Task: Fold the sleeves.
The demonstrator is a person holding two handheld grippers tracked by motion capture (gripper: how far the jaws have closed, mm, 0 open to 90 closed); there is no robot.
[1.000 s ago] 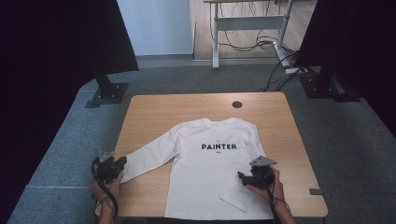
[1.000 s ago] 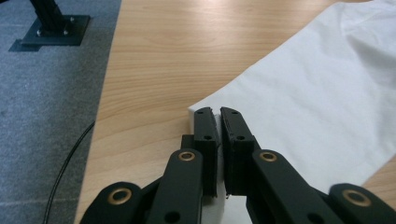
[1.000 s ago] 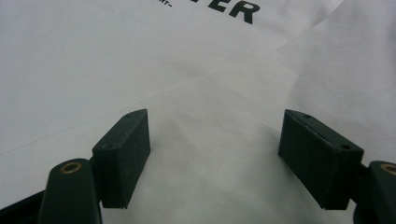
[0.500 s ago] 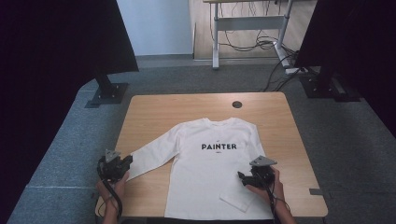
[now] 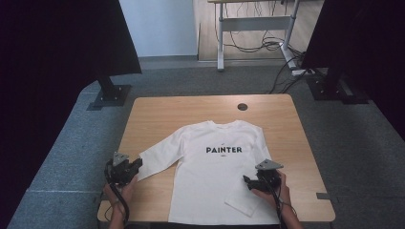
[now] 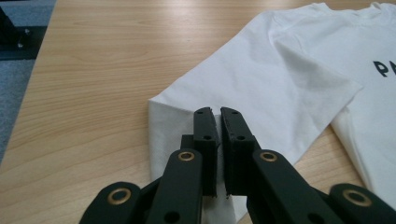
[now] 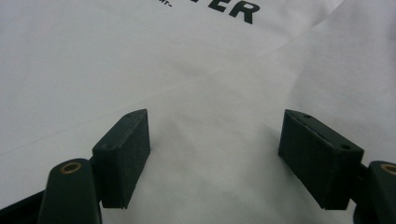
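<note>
Change since the earlier frames: left claw [image 5: 135, 165] has travelled inward across the surface [image 5: 157, 114], from outside the sleeve's end toward the shirt's body, taking the cuff with it; the sleeve [image 5: 160, 156] now reads shorter and more bunched at its end.
Meaning for the work: judged from this, a sleeve fold is under way, the left sleeve being drawn in over the white long-sleeved shirt [image 5: 217, 176]; the fold is not yet laid.
Left claw, state: jaws nearly together in the left gripper view, a thin layer of white sleeve fabric [image 6: 161, 126] pinched between them; the cuff edge lies doubled beside the jaws.
Shirt, position: flat and face up in the near half of the surface, the word PAINTER [image 5: 223, 149] legible, hem toward the person.
Right sleeve: already folded in, lying as a diagonal band [image 5: 246, 202] across the lower right of the shirt.
Right claw [image 5: 249, 181], state: jaws set wide apart in the right gripper view [image 7: 215, 154], hovering low over the shirt's cloth with nothing between them; whether the pads touch the fabric cannot be told.
Right hand [image 5: 273, 188]: rests at the shirt's right edge.
</note>
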